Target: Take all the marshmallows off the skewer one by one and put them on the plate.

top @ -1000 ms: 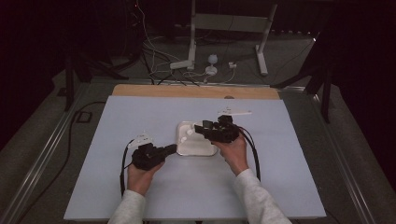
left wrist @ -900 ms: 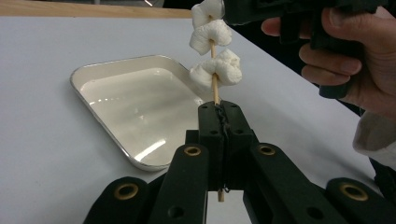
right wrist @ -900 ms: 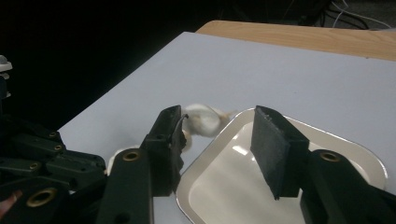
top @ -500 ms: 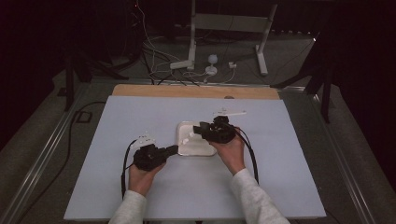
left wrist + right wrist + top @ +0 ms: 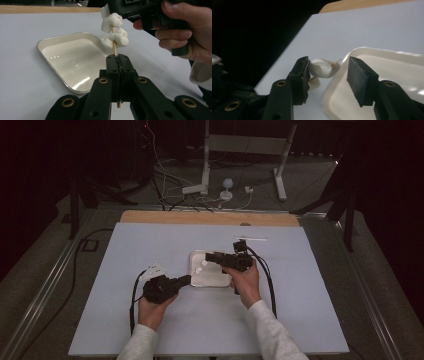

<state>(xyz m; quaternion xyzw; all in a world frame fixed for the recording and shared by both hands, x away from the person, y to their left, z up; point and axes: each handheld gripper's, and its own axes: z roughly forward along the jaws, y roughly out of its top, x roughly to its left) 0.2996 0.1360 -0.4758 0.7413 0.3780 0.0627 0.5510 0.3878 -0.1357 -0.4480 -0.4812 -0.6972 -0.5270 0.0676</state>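
Note:
My left gripper (image 5: 117,58) is shut on a thin wooden skewer (image 5: 114,48) that stands upright from its jaws. Two white marshmallows (image 5: 115,38) are threaded on the skewer, one above the other. My right gripper (image 5: 329,62) is open, and the top marshmallow (image 5: 320,68) sits against the inner face of its left jaw with the skewer tip poking out. A white rectangular tray (image 5: 215,276) lies just below and beyond. In the high view the left gripper (image 5: 186,280) meets the right gripper (image 5: 209,256) over the tray's left edge.
The tray (image 5: 72,60) holds nothing and lies on a pale blue-white mat (image 5: 125,255) with a wooden strip (image 5: 200,217) along its far edge. A thin white stick (image 5: 250,239) lies behind the right hand. Cables and stand legs crowd the floor beyond.
The right gripper has edged left over the tray toward the skewer. The left gripper has shifted slightly right, toward the tray's corner.

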